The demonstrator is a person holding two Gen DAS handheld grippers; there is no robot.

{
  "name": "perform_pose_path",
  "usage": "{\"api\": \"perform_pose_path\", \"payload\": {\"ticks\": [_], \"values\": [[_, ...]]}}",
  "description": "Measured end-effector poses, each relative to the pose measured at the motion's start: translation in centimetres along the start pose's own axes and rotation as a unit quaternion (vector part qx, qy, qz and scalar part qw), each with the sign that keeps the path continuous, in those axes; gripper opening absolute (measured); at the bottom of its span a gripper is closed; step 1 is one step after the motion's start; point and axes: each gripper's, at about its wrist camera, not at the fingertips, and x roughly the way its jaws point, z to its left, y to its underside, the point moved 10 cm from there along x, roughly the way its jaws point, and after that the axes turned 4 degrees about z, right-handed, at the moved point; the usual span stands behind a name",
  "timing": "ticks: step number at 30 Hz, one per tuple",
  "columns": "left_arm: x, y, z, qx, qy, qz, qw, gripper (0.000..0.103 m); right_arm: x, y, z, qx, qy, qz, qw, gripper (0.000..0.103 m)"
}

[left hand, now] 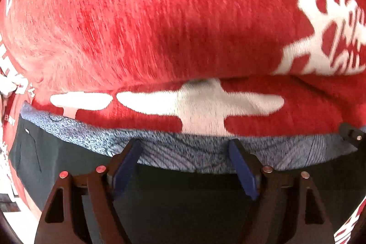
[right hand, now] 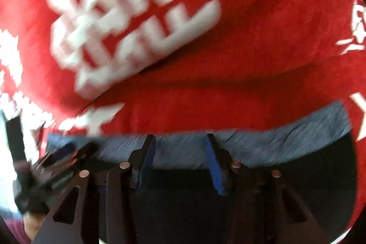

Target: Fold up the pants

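Dark pants (left hand: 173, 198) with a blue-grey heathered waistband (left hand: 183, 152) lie flat on a red cloth with white lettering (left hand: 160, 15). My left gripper (left hand: 185, 148) is open, its blue-padded fingers (left hand: 128, 161) standing over the waistband edge. My right gripper (right hand: 180, 145) is open too, fingers (right hand: 212, 161) over the same waistband (right hand: 274, 143) further along, above the dark fabric (right hand: 183, 198). The other gripper shows at the left edge of the right wrist view (right hand: 57, 164) and at the right edge of the left wrist view (left hand: 352, 134). The right view is motion-blurred.
The red cloth (right hand: 228, 61) has folds and ridges beyond the waistband. A bright white area (right hand: 9, 152) lies at the far left of the right wrist view.
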Motion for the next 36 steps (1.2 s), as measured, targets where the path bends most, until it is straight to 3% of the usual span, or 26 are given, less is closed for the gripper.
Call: {"api": "perform_pose_path", "payload": {"ticks": [4,7,10,13,21,24,28,31,33,36], "values": [[-2.7,0.8,-1.1,0.023,0.022,-0.008,0.9995,0.080,-4.7,1.6,-2.2,0.070,-0.110,-0.023,0.991,0.048],[-4.0,3.3,-2.4,0.065,0.022,-0.010,0.9976,0.080,-7.5,6.2,-4.6,0.092,-0.140,-0.010,0.986,0.049],[-3.9,6.2,-3.5,0.095,0.018,0.002,0.9953,0.080,-9.1,12.1,-8.1,0.171,-0.178,0.005,0.969,0.049],[-2.9,8.4,-3.2,0.097,0.013,0.021,0.9950,0.080,-9.3,15.2,-11.4,0.240,-0.174,-0.002,0.955,0.050],[-2.5,7.8,-2.8,0.107,0.015,0.017,0.9940,0.085,-9.3,14.2,-16.3,0.357,-0.258,-0.066,0.895,0.052],[-2.4,7.9,-2.9,0.103,0.012,0.017,0.9945,0.085,-8.7,13.3,-16.0,0.359,-0.266,-0.072,0.892,0.051],[-2.1,7.7,-2.3,0.096,0.012,0.017,0.9952,0.085,-7.8,12.0,-14.9,0.343,-0.257,-0.071,0.901,0.051],[-1.6,7.8,-1.8,0.093,0.017,0.018,0.9953,0.087,-6.8,11.0,-14.2,0.353,-0.261,-0.062,0.896,0.047],[-1.2,7.6,-1.7,0.093,0.016,0.020,0.9953,0.089,-6.3,10.9,-14.5,0.355,-0.239,-0.048,0.902,0.015],[-1.8,7.8,-1.6,0.093,0.012,0.031,0.9951,0.089,-8.7,10.1,-13.6,0.328,-0.236,-0.069,0.912,0.013]]}}
